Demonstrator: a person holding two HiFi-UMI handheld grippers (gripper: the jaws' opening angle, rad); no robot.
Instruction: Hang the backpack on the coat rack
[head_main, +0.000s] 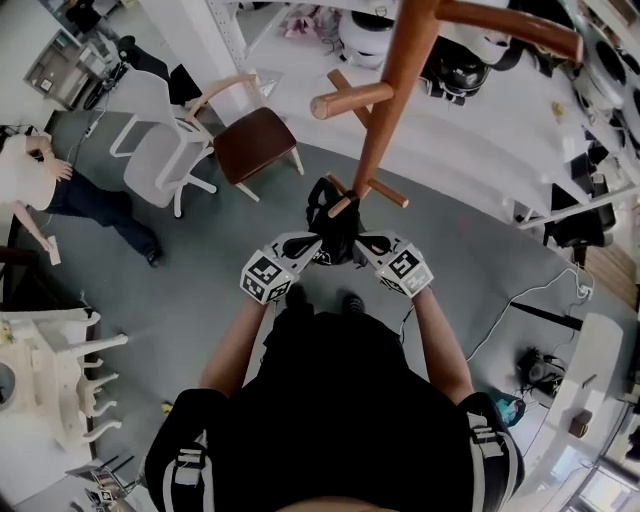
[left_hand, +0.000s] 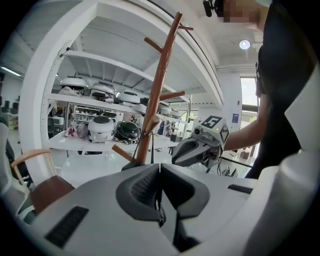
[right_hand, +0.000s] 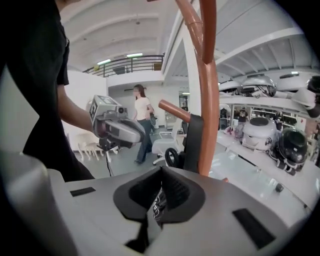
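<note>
Between both pairs of fingers I pinch the backpack (head_main: 335, 235), left gripper (head_main: 312, 243) and right gripper (head_main: 362, 243) clamped tight. Just beyond the fingertips stands the coat rack (head_main: 385, 110).

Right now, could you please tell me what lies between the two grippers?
The black backpack lies there, pinched by the left gripper and right gripper beside the coat rack; the head view shows it.

Brown-seated chair (head_main: 255, 140) beside white office chair (head_main: 160, 165), bystander (head_main: 70, 190) nearby
</note>
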